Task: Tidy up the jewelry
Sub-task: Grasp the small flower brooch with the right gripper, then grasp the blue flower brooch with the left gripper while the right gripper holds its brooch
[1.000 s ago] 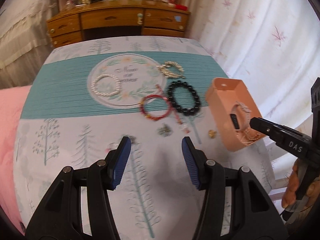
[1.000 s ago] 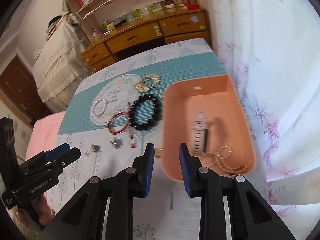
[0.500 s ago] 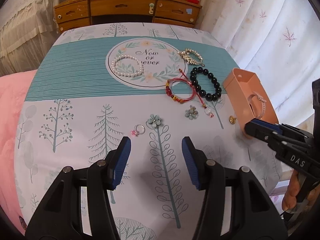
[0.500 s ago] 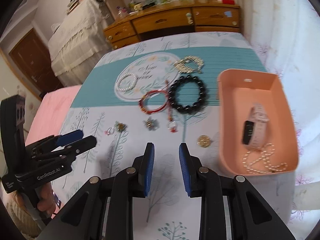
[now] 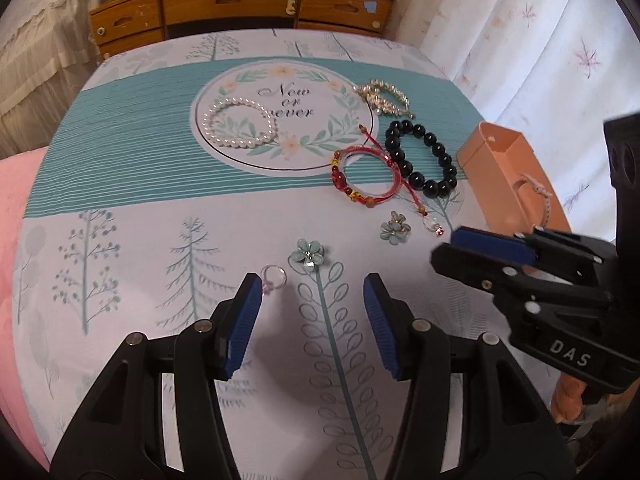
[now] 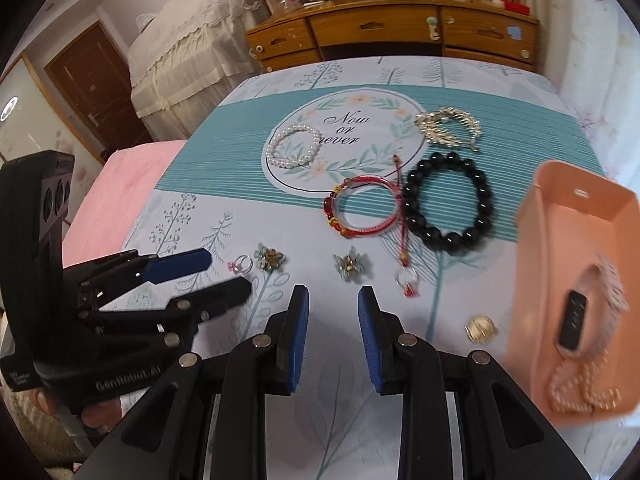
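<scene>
Jewelry lies on a printed tablecloth: a pearl bracelet [image 5: 240, 126], a gold leaf bracelet [image 5: 384, 98], a black bead bracelet [image 5: 416, 178] and a red cord bracelet [image 5: 340, 178]. My left gripper [image 5: 312, 292] is open and empty, low over the cloth. A pale blue flower brooch [image 5: 308, 256] lies just ahead of its tips and a small ring [image 5: 274, 278] beside its left finger. My right gripper [image 6: 333, 300] is open with a narrow gap and holds nothing; a second flower brooch [image 6: 350, 264] lies just beyond it. The peach tray [image 6: 528, 220] holds a pink-strapped watch [image 6: 574, 316] and a pearl necklace [image 6: 580, 384].
A gold round piece [image 6: 480, 328] and a small red-stone ring [image 6: 406, 280] lie near the tray. A wooden dresser [image 6: 380, 32] stands behind the table. A white curtain [image 5: 540, 40] hangs to the right and pink bedding [image 6: 132, 184] lies to the left.
Both grippers have sunk closer to the cloth. The right one has swung left from over the tray to the small pieces in the middle. Neither gripper's opening has changed.
</scene>
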{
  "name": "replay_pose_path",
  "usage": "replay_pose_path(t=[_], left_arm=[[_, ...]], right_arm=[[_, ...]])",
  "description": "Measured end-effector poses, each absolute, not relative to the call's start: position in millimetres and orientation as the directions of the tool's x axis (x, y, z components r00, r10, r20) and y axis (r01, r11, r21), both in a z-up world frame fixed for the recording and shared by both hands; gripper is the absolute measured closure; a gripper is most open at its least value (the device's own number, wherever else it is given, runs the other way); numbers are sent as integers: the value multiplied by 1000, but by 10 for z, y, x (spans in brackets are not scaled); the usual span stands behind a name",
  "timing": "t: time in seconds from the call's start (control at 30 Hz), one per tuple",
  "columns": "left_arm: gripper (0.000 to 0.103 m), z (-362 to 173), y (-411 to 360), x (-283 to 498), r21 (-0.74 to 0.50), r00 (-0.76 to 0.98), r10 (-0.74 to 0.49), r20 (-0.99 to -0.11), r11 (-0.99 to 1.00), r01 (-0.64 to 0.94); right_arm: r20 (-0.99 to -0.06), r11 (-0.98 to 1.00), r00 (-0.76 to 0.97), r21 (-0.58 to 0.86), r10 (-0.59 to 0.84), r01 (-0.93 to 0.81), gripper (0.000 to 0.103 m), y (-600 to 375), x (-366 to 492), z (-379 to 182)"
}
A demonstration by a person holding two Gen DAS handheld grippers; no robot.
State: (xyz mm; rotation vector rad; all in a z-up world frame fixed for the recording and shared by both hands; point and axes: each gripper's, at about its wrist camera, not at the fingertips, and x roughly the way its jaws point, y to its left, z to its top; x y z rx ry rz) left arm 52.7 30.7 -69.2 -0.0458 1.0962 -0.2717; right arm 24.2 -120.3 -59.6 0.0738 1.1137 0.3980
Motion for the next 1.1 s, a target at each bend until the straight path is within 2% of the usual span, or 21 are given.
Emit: replay_pose_path(t=[0.7, 0.87, 0.97, 1.1], left_arm=[[61, -845, 252, 814, -121, 396, -236, -887, 948, 293], [69, -869, 200, 817, -113, 384, -237, -892, 941, 319], [75, -892, 180, 827, -113, 376, -239, -895, 938, 327], [78, -923, 161, 842, -111, 367, -236, -900, 937, 332]], right_arm=[[-889, 929, 346, 189, 300, -320, 76, -953, 667, -999], [-890, 930, 359, 162, 282, -328, 86, -921, 652, -999], [-889, 930, 354, 177, 291, -321, 87, -938, 653, -1000], [-881, 932, 360, 202, 307, -302, 87, -1014, 632, -958]])
